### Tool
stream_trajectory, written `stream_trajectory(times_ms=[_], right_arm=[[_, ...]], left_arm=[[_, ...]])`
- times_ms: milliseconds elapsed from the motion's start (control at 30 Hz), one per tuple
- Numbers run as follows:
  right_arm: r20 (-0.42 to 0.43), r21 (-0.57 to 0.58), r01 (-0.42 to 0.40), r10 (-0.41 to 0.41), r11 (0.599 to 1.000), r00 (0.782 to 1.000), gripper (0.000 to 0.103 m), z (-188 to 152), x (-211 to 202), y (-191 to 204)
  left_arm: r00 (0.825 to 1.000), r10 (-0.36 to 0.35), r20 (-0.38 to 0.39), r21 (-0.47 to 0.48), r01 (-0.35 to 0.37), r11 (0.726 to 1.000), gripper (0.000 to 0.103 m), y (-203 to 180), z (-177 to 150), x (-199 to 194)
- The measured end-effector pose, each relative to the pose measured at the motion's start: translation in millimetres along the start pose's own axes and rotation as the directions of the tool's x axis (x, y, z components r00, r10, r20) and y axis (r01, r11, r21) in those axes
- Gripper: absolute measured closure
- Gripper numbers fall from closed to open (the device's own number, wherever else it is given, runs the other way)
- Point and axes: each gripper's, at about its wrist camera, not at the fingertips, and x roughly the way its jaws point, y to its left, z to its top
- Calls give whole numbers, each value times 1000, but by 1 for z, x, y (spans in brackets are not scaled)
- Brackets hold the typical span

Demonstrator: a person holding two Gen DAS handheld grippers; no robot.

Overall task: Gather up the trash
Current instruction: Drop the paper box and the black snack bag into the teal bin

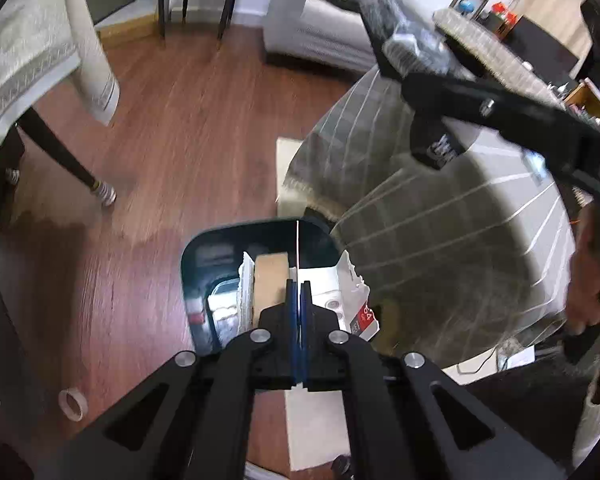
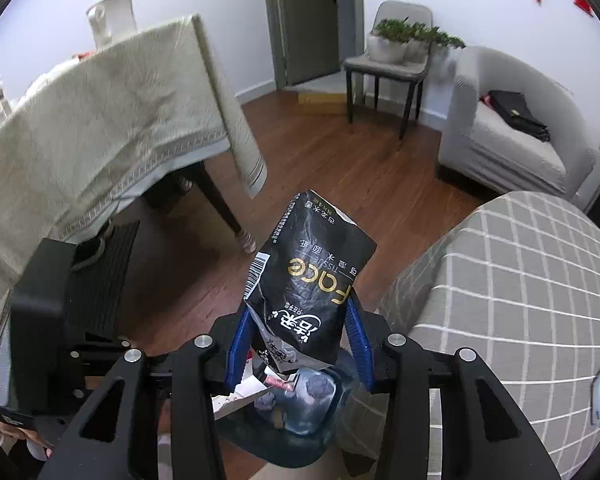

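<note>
A: Left hand-held gripper (image 1: 299,280), lower centre of the left wrist view: the blue pads are pressing together on a thin white sheet (image 1: 298,240), seen edge-on, sticking up above the tips.

B: Right hand-held gripper (image 2: 298,320), lower centre of the right wrist view: the jaws are standing partly apart and clamping a crumpled black tissue pack (image 2: 308,276), which is rising toward mid-frame.

A: Below the left tips the dark bin (image 1: 198,264) is sitting on the wooden floor (image 1: 180,140), holding white wrappers and a brown cardboard piece (image 1: 270,284). A tape roll (image 1: 73,403) is lying at lower left. The right hand-held gripper is crossing the upper right here.

B: My view is showing the bin only at the bottom, behind the pack. It is showing the cloth-covered surface (image 2: 100,120) at left, a chair (image 2: 392,56) with a plant (image 2: 412,32), an armchair (image 2: 508,132), and a grid-patterned cover (image 2: 500,300) at right.

A: Writing?

B: The pack is reading "FACE" in gold and "TISSUE", upside down, with Chinese characters and a barcode.
</note>
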Motion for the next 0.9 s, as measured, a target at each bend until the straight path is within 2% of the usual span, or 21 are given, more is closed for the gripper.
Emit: stream_trajectory(times_ms=[167, 233, 367, 400, 533, 700, 900], right_arm=[[-79, -2, -23, 23, 1000, 997, 59, -7, 20, 5], [-106, 2, -31, 31, 1000, 994, 59, -12, 27, 7], [-147, 11, -37, 38, 999, 988, 59, -17, 39, 8], [-153, 12, -37, 38, 999, 987, 59, -18, 42, 10], [-174, 1, -44, 44, 999, 984, 59, -20, 50, 15], [-201, -3, -63, 61, 998, 978, 59, -24, 57, 18], [-252, 11, -86, 86, 996, 964, 59, -32, 70, 20]], left_arm=[[997, 10, -81, -35, -12, 999, 100, 17, -15, 23], [994, 12, -112, -41, -17, 999, 97, 22, -20, 33], [991, 27, -135, -35, -32, 999, 95, 26, -27, 38], [991, 26, -134, -34, -31, 999, 95, 24, -26, 36], [993, 27, -116, -44, -32, 999, 65, 26, -28, 29], [995, 49, -88, -45, -53, 998, 60, 29, -24, 19], [997, 83, -3, -70, -83, 994, 58, 37, -16, -7]])
